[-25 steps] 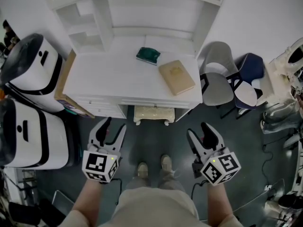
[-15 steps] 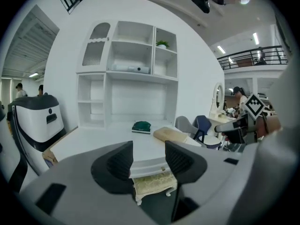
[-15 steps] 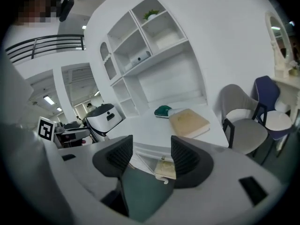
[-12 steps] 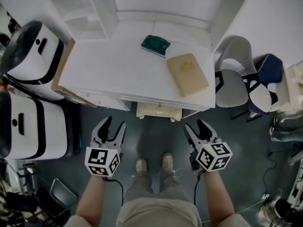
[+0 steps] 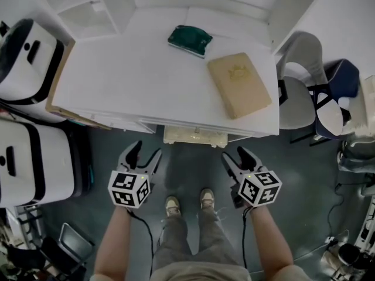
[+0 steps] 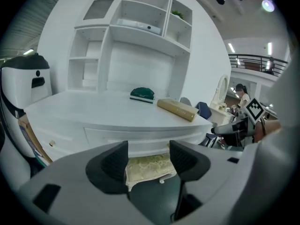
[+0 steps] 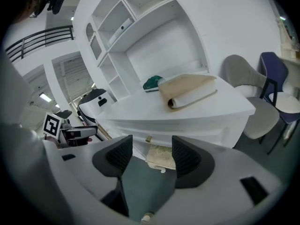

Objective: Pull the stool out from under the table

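The left tool (image 5: 146, 151), just opened wider, and the right tool (image 5: 234, 153) are half open, empty. They might bump the bench (image 5: 146, 81) reaching the stool (image 5: 194, 135).

We've got the stool (image 5: 194, 136) tucked under the table's (image 5: 135, 92) near edge, at 12 from our shoes (image 5: 171, 205). On the table: book (image 5: 239, 84) twd 1, pouch (image 5: 190, 40) behind it, nearer 12. Chairs (image 5: 299, 98) at 3 of the table, machines (image 5: 29, 63) at 9.

White desk (image 5: 117, 81) filling the upper half of the head view, 2 things on it, green pouch (image 5: 189, 40) at upper centre, tan book (image 5: 239, 84) lower right of it, not touching
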The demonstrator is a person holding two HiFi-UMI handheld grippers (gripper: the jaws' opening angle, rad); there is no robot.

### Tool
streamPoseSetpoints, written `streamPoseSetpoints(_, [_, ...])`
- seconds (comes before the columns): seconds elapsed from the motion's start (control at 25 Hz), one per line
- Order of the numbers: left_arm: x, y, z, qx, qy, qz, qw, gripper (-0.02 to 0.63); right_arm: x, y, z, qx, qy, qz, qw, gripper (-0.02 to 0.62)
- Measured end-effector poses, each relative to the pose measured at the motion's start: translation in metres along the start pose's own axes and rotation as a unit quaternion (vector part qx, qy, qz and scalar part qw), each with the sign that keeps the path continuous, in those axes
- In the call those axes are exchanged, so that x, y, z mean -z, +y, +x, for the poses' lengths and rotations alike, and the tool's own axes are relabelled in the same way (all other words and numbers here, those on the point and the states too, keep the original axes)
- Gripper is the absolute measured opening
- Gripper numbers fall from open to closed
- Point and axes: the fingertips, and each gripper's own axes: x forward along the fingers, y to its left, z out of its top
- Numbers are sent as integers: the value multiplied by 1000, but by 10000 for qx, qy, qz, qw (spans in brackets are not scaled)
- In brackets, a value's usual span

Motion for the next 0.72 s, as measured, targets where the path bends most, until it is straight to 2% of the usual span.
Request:
streamPoseSetpoints(0.24, [60,38,69,109,130,-414,9990,275,52,-41,65,-1,327,-80,9994,275])
streamPoseSetpoints(0.36, [90,51,105,231,147,-520,9983,276,71,-71,95,99,259,8,9996,279])
streamPoseSetpoints(0.52, [123,56,154,381,142,-711,9966,296,90,-105,128,-7,-21,155,9999,313])
streamPoseSetpoints(0.72, [158,59,203,542,297,-660,9959,320,122,-141,162,145,57,91,9998,337])
